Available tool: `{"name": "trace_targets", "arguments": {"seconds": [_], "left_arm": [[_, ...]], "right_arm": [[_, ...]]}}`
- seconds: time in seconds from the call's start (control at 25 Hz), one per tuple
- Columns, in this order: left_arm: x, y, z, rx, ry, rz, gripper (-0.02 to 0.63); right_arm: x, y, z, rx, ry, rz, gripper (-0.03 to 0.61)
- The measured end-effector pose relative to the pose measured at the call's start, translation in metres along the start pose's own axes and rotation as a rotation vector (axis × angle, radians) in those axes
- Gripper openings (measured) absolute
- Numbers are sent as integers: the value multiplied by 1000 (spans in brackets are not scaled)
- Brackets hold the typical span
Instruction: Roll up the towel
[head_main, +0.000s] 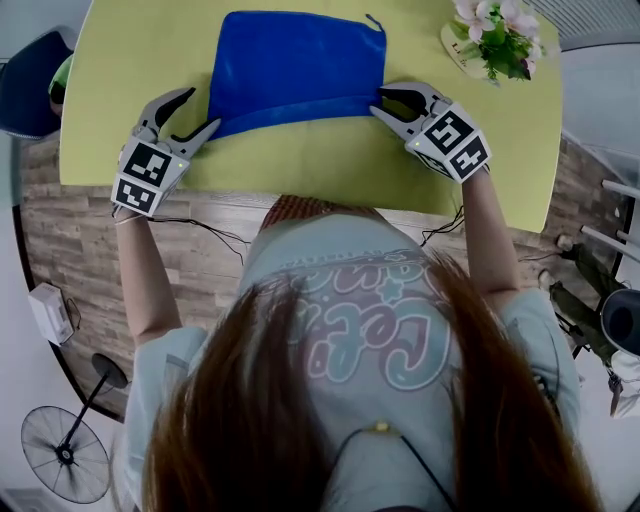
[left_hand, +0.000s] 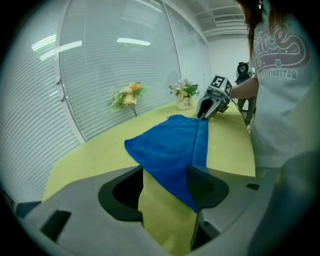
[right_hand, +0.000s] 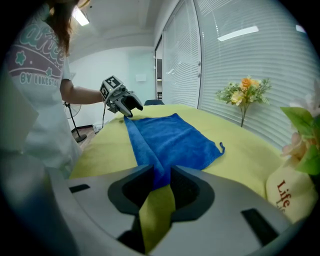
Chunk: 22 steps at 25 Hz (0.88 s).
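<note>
The right gripper (head_main: 382, 102) is clamped on the towel's (head_main: 300, 65) folded near edge. The left gripper (head_main: 200, 110) stands wide apart, gripping nothing, so with only 1 end held the roll could skew (or slacken leftward). The towel lies mid-table (head_main: 140, 60) with open room beyond, though flowers (head_main: 495, 35) crowd the far right.

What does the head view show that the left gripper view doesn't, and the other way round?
Only the head view: a floor fan and the wooden floor. Only the left gripper view: window blinds and a bunch of orange flowers. Both: the blue towel, the yellow table, the white flowers, the left gripper open at one near towel corner, and the right gripper shut on the other.
</note>
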<state>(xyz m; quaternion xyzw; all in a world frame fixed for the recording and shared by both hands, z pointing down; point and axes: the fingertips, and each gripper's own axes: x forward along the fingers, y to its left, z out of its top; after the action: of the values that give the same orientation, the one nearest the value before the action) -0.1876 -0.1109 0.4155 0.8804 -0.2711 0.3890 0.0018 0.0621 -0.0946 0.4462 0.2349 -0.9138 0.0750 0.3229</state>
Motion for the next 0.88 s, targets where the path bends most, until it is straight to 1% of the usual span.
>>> {"name": "trace_targets", "arguments": {"seconds": [0.08,0.24,0.36,0.44,0.52,0.56,0.64,0.72,0.84,0.88], "left_arm": [[-4,-7,13,31,-33,16,262],[-1,-33,35,114,-66,6,262],[5,-56,41,138,-79,-38,259],[10,-73,40,152,-67,-85,232],[17,-84,33,173,-26,-113,193],[20,-86,29,180,-6,-116,192],[24,-84,22,178,14,-107,189],[23,-80,18,157,18,-95,179],[24,-77,11,132,29,-86,169],[24,-76,12,128,23,-76,169]], "right_arm": [[-5,-1,4,7,-27,-8,115],[-17,-4,10,3,-72,-34,133],[-20,-9,9,5,-78,-68,133],[-18,-11,6,5,-65,-76,126],[-15,-10,5,-13,-49,-74,121],[-15,-10,5,-22,-45,-76,120],[-15,-11,4,-23,-42,-94,120],[-15,-16,-1,-5,-27,-127,115],[-17,-27,-20,36,38,-181,76],[-20,-32,-24,50,47,-203,84]]}}
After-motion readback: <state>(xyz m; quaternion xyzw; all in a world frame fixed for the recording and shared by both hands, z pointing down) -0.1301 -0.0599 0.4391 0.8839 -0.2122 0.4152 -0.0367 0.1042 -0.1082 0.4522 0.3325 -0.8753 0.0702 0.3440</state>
